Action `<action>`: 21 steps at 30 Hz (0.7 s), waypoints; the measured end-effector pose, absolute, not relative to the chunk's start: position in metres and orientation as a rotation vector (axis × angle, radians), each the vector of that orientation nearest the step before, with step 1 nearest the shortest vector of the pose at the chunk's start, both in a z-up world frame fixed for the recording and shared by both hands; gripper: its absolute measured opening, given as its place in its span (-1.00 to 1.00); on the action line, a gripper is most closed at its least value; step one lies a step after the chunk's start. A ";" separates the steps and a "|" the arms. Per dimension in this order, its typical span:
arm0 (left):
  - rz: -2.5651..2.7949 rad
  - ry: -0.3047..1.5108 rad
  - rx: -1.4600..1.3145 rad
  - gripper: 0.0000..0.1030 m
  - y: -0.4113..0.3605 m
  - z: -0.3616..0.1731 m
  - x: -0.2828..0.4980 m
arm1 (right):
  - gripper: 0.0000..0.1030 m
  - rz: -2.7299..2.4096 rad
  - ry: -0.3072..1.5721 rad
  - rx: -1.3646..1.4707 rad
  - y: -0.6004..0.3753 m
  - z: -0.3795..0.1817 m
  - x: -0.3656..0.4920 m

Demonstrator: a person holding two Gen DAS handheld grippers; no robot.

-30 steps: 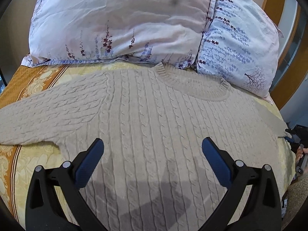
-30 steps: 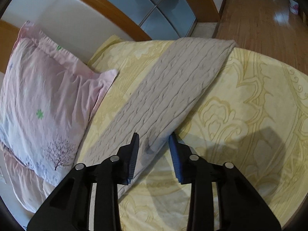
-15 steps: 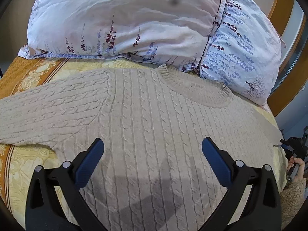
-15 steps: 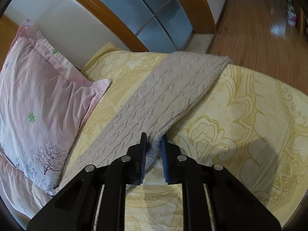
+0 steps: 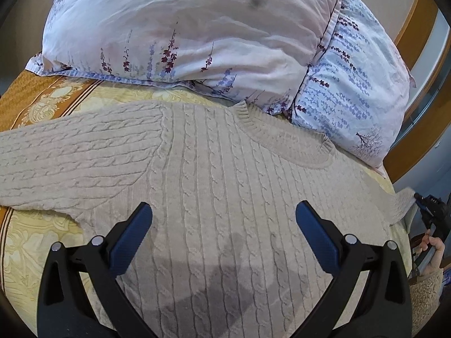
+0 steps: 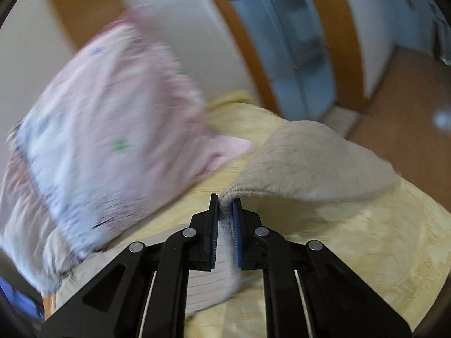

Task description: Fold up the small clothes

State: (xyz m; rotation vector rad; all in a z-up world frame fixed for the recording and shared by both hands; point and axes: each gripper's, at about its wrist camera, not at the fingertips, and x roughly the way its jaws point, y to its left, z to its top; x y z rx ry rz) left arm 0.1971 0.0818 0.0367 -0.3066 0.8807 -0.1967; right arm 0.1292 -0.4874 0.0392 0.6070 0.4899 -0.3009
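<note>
While your left gripper (image 5: 222, 215) hangs above the sweater (image 5: 220, 197) with its blue pads spread wide and nothing between them, your right gripper (image 6: 225, 208) has its pads pressed together on the edge of the sweater's sleeve (image 6: 315, 166). The sweater is a beige cable knit, lying flat and face up on the yellow patterned bedspread (image 5: 33, 242), its neck opening (image 5: 284, 143) pointing toward the pillows. One sleeve stretches out flat to the left in the left wrist view. The other sleeve is the one you are pinching: in the right wrist view it rises off the bedspread into an arched fold in front of the pads, with its far end draping down toward the edge of the bed. That view is blurred, so the knit pattern there cannot be made out.

Two pillows sit at the head of the bed, a pink floral pillow (image 5: 191, 25) and beside it a blue-printed pillow (image 5: 355, 84), both just touching the sweater's shoulder line. At the far right of the left wrist view your right hand (image 5: 434, 249) shows at the edge of the bed.
</note>
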 end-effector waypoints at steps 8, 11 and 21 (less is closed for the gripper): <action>-0.226 0.866 -0.340 0.97 0.082 0.039 0.195 | -0.81 0.126 0.550 0.386 -0.346 0.067 0.153; -0.240 0.861 -0.349 0.97 0.081 0.039 0.194 | -0.81 0.235 0.636 0.327 -0.300 0.047 0.160; -0.315 0.888 -0.390 0.96 0.075 0.036 0.194 | -0.18 0.290 0.860 0.488 -0.286 -0.006 0.177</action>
